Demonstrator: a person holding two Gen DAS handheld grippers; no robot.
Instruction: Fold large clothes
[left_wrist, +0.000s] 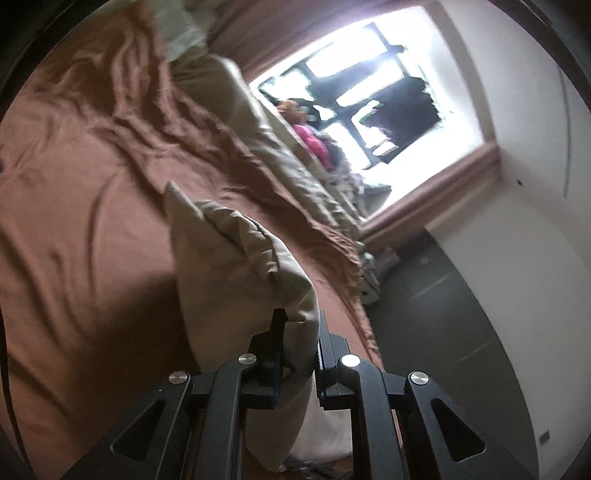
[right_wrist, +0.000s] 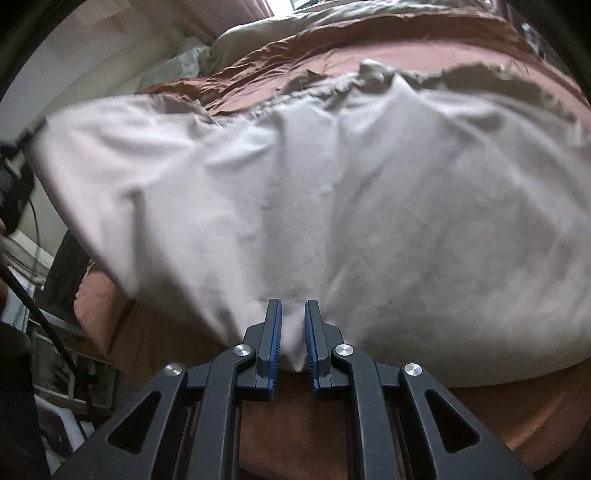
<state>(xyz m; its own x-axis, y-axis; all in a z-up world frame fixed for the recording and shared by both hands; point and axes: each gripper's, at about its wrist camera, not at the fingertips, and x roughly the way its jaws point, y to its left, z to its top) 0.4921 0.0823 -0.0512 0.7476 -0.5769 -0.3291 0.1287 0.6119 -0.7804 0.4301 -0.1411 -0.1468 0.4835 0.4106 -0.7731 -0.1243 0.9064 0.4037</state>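
Bedspread (left_wrist: 92, 221) (rust-brown) below bright window (left_wrist: 369, 92); both fingers pinch beige cloth (right_wrist: 332, 184)

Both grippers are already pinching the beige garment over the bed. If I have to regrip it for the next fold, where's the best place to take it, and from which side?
Probably at an outer edge, as now. The right gripper clamps a bunched hem of the beige garment, and the left gripper pinches a gathered corner. The middle hangs slack and smooth, offering little to pinch. Come from the near side, over the brown bedspread.
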